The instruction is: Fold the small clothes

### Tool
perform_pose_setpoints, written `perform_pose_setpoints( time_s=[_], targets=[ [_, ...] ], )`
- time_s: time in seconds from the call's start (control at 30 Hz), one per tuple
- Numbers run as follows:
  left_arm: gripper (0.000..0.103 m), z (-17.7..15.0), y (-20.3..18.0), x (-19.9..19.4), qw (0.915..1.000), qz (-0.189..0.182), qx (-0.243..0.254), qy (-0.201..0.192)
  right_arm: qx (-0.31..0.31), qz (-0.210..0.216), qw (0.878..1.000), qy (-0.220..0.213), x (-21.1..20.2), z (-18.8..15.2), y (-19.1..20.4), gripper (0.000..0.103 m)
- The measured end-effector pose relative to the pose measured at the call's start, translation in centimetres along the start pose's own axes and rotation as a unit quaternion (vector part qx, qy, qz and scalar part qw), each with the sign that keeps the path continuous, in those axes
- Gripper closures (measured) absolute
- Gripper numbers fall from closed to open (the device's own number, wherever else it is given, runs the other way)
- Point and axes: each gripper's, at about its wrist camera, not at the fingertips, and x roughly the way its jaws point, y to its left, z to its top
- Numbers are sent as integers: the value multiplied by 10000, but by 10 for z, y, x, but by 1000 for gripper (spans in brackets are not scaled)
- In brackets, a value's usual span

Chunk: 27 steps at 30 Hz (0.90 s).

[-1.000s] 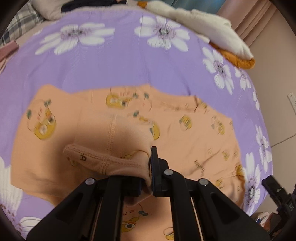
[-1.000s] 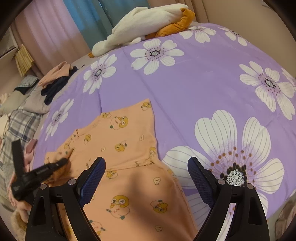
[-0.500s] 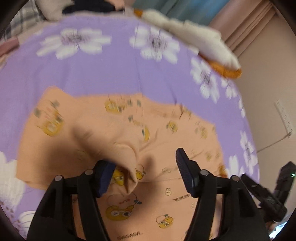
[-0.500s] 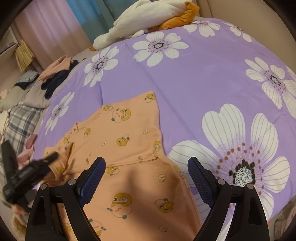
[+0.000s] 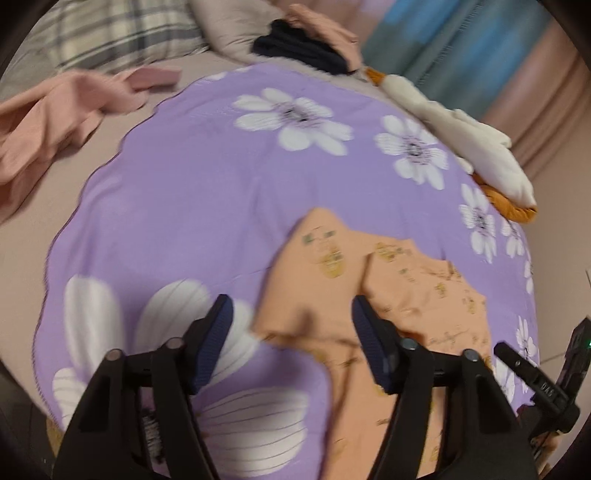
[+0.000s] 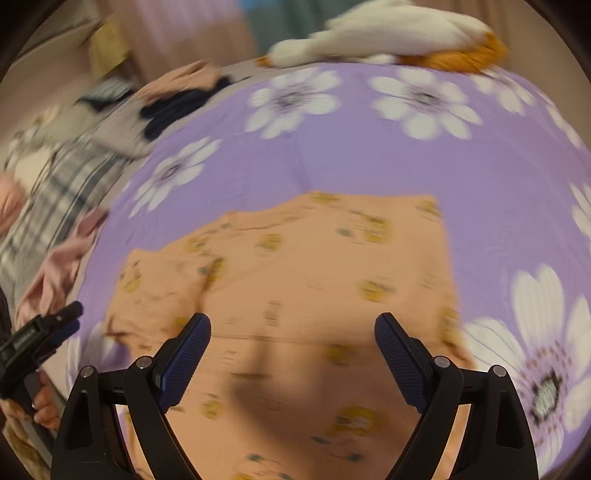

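A small orange garment (image 5: 399, 291) with yellow chick prints lies flat on the purple flowered sheet (image 5: 192, 206). It also shows in the right wrist view (image 6: 314, 273), with one sleeve folded in over its left part. My left gripper (image 5: 291, 325) is open and empty above the garment's left edge. My right gripper (image 6: 291, 336) is open and empty above the garment's near part. The left gripper also shows at the left edge of the right wrist view (image 6: 40, 332). Both views are blurred.
A pink garment (image 5: 55, 118) lies at the far left off the sheet. A checked pillow (image 5: 118, 33) and dark clothes (image 5: 299, 51) lie at the back. A white and orange plush toy (image 5: 476, 151) lies at the sheet's far right edge.
My left gripper let go of the orange sleeve, opened and swung left off the garment. My right gripper stayed open and turned left over the garment.
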Motion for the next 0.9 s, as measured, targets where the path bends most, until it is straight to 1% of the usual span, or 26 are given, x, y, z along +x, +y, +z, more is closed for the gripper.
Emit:
perform_pose_setpoints(
  time_s=[0.1, 0.17, 0.27, 0.37, 0.43, 0.5, 0.53, 0.57, 0.6, 0.63, 0.67, 0.7, 0.73, 0.77, 0.8, 0.83, 0.9],
  targets=[
    [50, -6, 18, -4, 9997, 131, -161, 107, -540, 161, 9983, 113, 16, 8, 39, 13],
    [52, -9, 27, -6, 9993, 145, -306, 141, -884, 235, 9956, 200, 27, 10, 62, 13],
    [52, -13, 37, -13, 9987, 174, -454, 122, -1468, 261, 9879, 438, 49, 9, 100, 13],
    [52, -17, 43, -18, 9982, 230, -542, 124, -1843, 233, 9806, 628, 67, 7, 124, 13],
    [52, -19, 46, -19, 9978, 232, -597, 155, -2089, 142, 9753, 699, 79, 5, 136, 17],
    [52, -19, 48, -19, 9977, 242, -607, 171, -2268, 31, 9708, 784, 88, 3, 144, 24],
    [51, -19, 49, -19, 9976, 246, -618, 166, -2313, -11, 9695, 809, 92, 3, 147, 24],
    [51, -19, 49, -19, 9975, 220, -657, 142, -2337, -73, 9687, 833, 96, 4, 148, 29],
    [50, -19, 50, -19, 9975, 185, -675, 139, -2352, -140, 9679, 876, 100, 4, 148, 37],
    [50, -18, 49, -19, 9975, 120, -672, 163, -2344, -155, 9678, 908, 103, 5, 147, 42],
    [50, -18, 49, -18, 9976, 85, -654, 191, -2298, -116, 9686, 945, 105, 6, 146, 51],
    [50, -18, 48, -17, 9978, 66, -625, 214, -2171, 29, 9706, 1037, 107, 8, 144, 59],
    [50, -18, 47, -16, 9980, 54, -586, 224, -2006, 222, 9729, 1130, 107, 11, 141, 65],
    [50, -18, 47, -14, 9981, 43, -566, 229, -1881, 344, 9747, 1157, 106, 14, 140, 77],
    [50, -17, 47, -13, 9981, 37, -568, 250, -1764, 422, 9771, 1114, 102, 17, 137, 87],
    [50, -18, 48, -11, 9979, 11, -587, 273, -1719, 452, 9786, 1033, 97, 20, 135, 90],
    [51, -17, 48, -8, 9975, -70, -623, 323, -1613, 563, 9816, 856, 85, 27, 130, 91]
  ],
)
